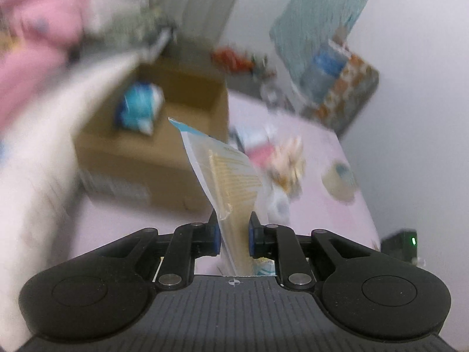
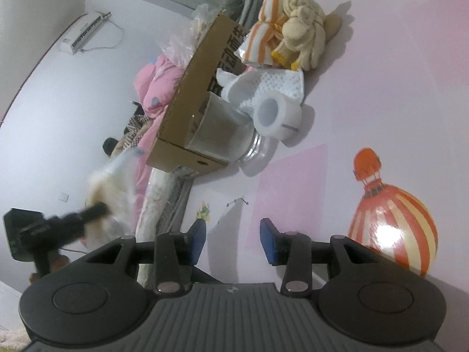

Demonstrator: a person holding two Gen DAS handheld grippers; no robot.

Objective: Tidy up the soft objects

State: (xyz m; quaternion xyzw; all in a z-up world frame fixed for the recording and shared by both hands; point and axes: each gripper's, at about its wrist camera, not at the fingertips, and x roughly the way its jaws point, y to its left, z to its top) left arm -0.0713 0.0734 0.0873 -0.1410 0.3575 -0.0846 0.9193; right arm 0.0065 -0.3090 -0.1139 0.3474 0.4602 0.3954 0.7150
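My left gripper (image 1: 233, 228) is shut on a clear plastic packet (image 1: 225, 176) with a beige cloth inside, held up above the pink surface (image 1: 123, 220). Behind the packet stands an open cardboard box (image 1: 152, 152) holding a blue and white item (image 1: 140, 108). In the right wrist view my right gripper (image 2: 233, 237) is open with nothing between its fingers. Ahead of it, beside the box (image 2: 190, 108), lie an orange-striped towel (image 2: 261, 38), a beige knotted towel (image 2: 304, 38) and a white dotted cloth (image 2: 278, 85). The left gripper (image 2: 101, 206) shows blurred at the left with the packet (image 2: 114, 184).
A clear jar (image 2: 222, 135) and a white tape roll (image 2: 275, 114) lie against the box. A hot-air balloon print (image 2: 390, 226) marks the pink surface (image 2: 381, 102). Pink bedding (image 2: 152, 88) is piled behind the box. More small items (image 1: 281, 158) and a tape roll (image 1: 340, 179) sit further right.
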